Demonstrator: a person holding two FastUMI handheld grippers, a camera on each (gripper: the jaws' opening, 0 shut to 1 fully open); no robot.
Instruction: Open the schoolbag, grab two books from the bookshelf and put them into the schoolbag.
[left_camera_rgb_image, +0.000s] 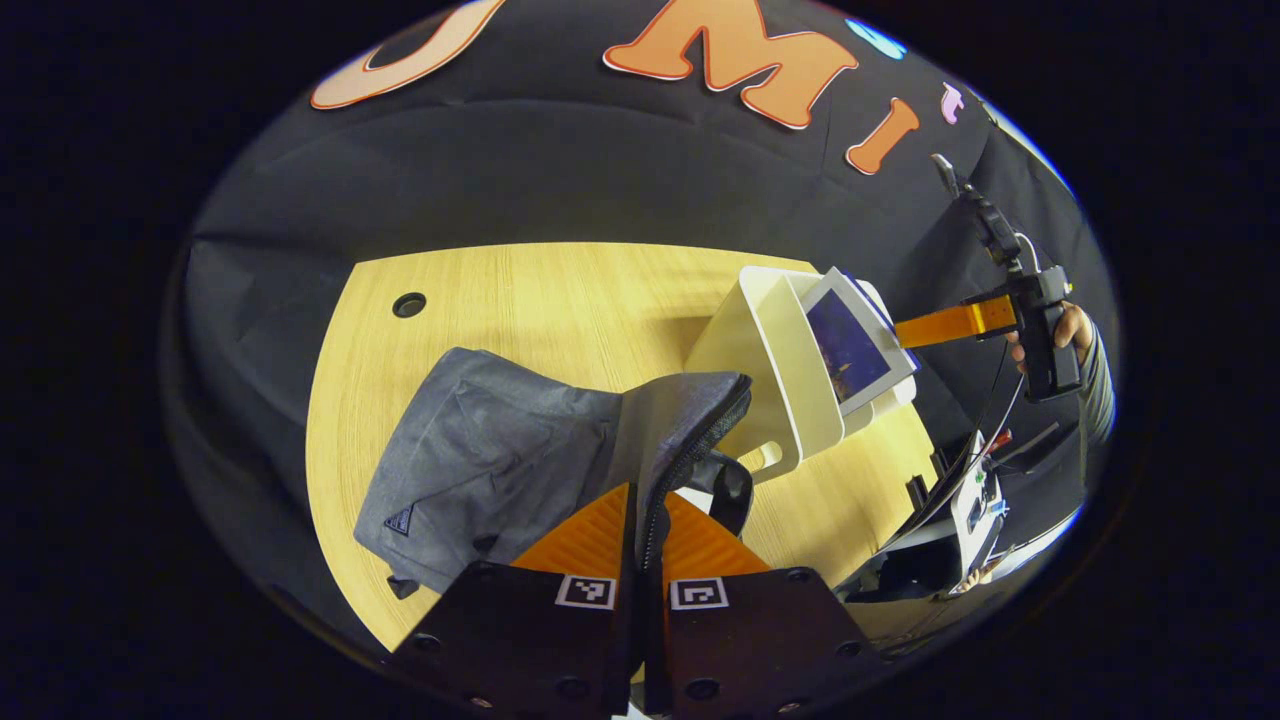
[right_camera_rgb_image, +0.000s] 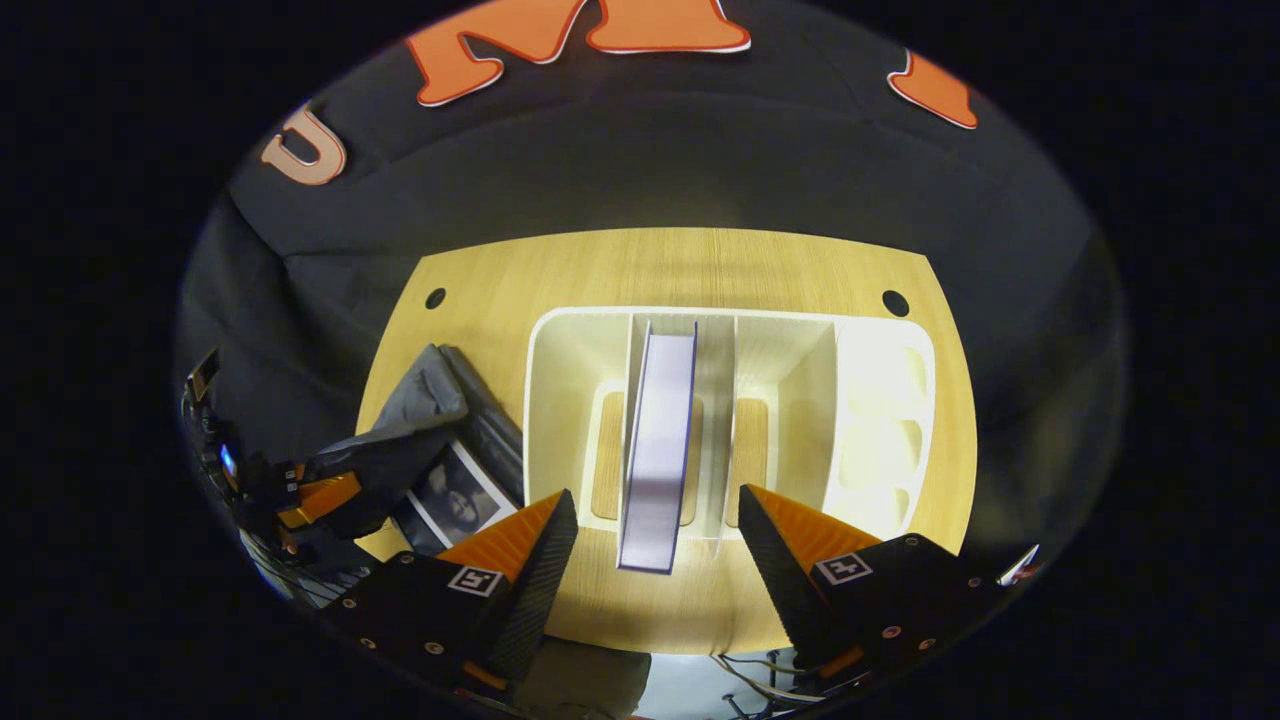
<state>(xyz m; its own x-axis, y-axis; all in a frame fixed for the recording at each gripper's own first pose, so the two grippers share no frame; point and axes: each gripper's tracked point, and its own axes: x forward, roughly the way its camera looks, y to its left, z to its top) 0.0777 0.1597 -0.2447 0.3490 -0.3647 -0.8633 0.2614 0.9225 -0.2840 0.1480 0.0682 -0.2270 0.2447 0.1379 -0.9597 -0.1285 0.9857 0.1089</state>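
While the left gripper (left_camera_rgb_image: 642, 560) at the bottom centre of the left gripper view pinches the zippered edge of the grey schoolbag (left_camera_rgb_image: 520, 455), both fingers pressing on the raised flap, the bag lies left of centre on the wooden table (left_camera_rgb_image: 560, 290). White bookshelf (left_camera_rgb_image: 790, 380): right of centre, one book (left_camera_rgb_image: 850, 345) upright in it. Right gripper (left_camera_rgb_image: 925, 330): far right, held in a hand (left_camera_rgb_image: 1070, 330).

Right gripper view: own gripper (right_camera_rgb_image: 655, 540) at the bottom, fingers spread wide, nothing between them. Book (right_camera_rgb_image: 660, 440): centre, standing in a bookshelf (right_camera_rgb_image: 870, 400) slot just beyond the fingertips. Schoolbag (right_camera_rgb_image: 430, 420): lower left, another book (right_camera_rgb_image: 455, 500) showing in its open mouth.
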